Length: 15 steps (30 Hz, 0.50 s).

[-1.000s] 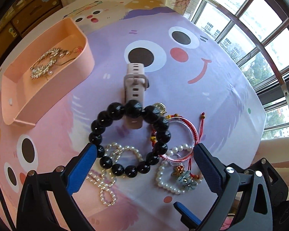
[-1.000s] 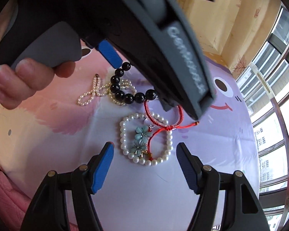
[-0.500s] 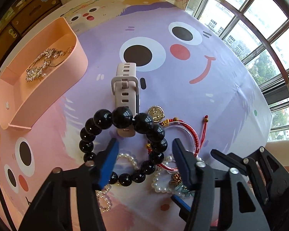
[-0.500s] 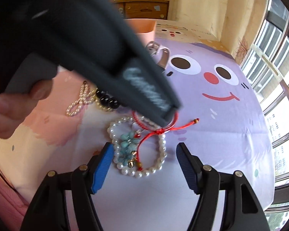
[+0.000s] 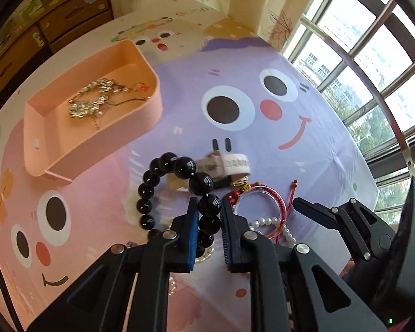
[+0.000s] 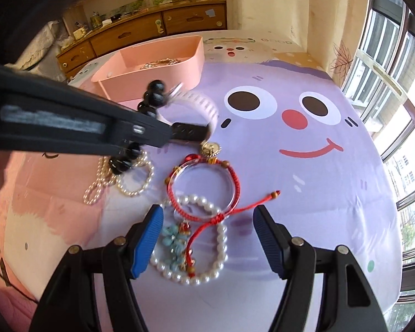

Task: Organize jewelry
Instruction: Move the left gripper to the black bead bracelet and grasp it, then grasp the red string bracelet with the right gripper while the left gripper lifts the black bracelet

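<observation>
A cartoon-face cloth [image 6: 304,193] bears a pink tray [image 5: 141,127] and bracelets [image 6: 204,191].

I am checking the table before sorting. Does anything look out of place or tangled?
Yes. The pink watch is tipped up, apparently caught in the black bead bracelet between the closing left gripper jaws. The red cord bracelet overlaps the pearl bracelet.

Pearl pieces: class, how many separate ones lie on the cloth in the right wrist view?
2. A pearl bracelet with blue flowers lies between the right gripper's fingers; a looped pearl strand lies left, below the black beads. More may hide under the left gripper.
</observation>
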Motion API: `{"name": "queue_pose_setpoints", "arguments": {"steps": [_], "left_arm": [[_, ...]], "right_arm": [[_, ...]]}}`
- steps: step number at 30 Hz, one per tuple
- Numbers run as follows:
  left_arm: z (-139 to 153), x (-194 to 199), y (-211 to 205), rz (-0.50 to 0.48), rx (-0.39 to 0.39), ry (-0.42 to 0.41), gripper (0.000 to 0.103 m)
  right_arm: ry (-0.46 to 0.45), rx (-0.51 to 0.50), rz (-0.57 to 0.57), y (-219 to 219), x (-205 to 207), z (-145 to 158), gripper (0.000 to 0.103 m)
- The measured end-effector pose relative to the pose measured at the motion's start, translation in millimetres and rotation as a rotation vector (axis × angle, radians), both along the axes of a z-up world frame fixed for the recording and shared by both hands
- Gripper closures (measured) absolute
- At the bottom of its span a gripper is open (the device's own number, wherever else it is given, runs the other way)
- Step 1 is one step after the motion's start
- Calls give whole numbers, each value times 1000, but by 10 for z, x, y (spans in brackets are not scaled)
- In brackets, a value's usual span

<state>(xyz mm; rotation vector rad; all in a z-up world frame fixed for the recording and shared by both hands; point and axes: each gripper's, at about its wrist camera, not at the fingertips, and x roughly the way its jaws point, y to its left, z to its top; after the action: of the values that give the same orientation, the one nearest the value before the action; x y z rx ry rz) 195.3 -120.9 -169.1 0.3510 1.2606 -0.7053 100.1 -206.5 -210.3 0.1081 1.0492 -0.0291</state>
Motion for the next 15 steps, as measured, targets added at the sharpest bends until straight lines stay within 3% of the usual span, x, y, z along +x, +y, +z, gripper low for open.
{"name": "queue_pose_setpoints", "arguments": {"steps": [15], "left_arm": [[101, 137, 301, 98, -18, -15, 90]], "right_arm": [[-17, -33, -3, 53, 168, -45, 37]]}}
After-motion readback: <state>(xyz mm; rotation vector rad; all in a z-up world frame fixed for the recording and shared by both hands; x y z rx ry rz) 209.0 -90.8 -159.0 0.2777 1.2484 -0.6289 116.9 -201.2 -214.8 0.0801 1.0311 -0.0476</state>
